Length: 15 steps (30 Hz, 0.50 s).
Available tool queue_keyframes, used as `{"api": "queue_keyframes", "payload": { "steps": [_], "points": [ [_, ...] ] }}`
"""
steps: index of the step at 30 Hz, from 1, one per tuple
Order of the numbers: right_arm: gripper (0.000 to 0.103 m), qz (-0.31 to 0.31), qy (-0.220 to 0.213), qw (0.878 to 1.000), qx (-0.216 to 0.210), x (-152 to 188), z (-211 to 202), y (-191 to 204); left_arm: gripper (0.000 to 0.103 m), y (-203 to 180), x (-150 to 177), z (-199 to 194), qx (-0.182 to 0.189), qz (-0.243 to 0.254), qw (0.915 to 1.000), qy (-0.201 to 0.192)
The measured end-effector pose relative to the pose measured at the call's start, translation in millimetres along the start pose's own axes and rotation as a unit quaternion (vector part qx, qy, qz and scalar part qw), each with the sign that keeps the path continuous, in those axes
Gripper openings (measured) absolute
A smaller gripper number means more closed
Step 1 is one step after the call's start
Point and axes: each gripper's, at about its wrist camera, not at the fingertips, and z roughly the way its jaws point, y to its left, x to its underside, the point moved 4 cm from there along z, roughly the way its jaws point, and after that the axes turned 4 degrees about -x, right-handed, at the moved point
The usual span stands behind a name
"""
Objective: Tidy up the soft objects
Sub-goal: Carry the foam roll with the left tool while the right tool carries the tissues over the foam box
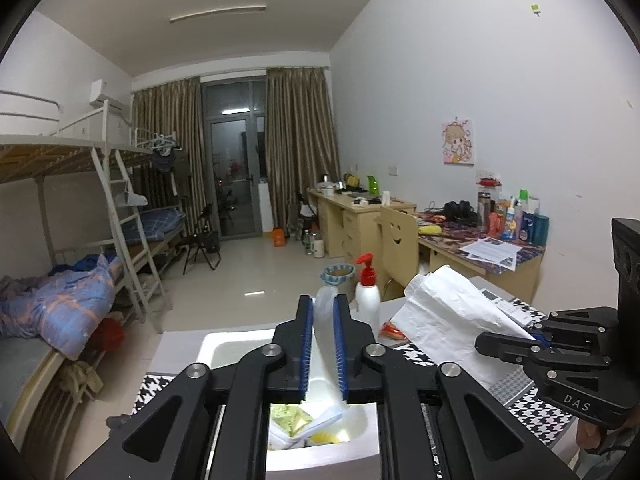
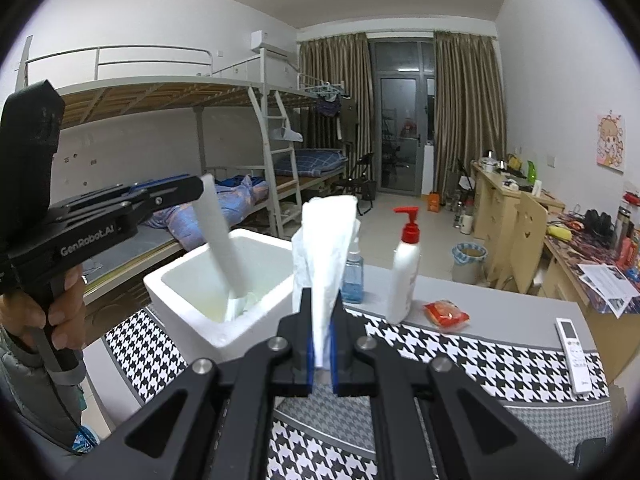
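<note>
My left gripper (image 1: 323, 312) is shut on a white foam strip (image 1: 326, 344) that hangs down into the white foam box (image 1: 224, 346); the strip (image 2: 222, 240) and box (image 2: 188, 280) also show in the right wrist view, with the left gripper (image 2: 198, 190) above the box. Yellow and white packets (image 1: 296, 424) lie in the box. My right gripper (image 2: 322, 320) is shut on a crumpled white paper bag (image 2: 326, 248), held upright above the houndstooth cloth (image 2: 480, 352). The bag (image 1: 448, 312) and right gripper (image 1: 532, 340) show at right in the left wrist view.
On the table stand a white pump bottle with a red top (image 2: 404, 276), a blue bottle (image 2: 354, 276), a red snack packet (image 2: 446, 314) and a white remote (image 2: 574, 354). Bunk beds (image 2: 240, 128) lie left, desks (image 2: 508, 204) right.
</note>
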Motion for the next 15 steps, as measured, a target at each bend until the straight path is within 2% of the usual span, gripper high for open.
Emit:
{"api": "queue_keyframes", "payload": {
  "steps": [15],
  "points": [
    [0.008,-0.014,0.013,1.0,-0.024,-4,19,15,0.01,24,10,8,-0.029,-0.012,0.9994,0.014]
  ]
}}
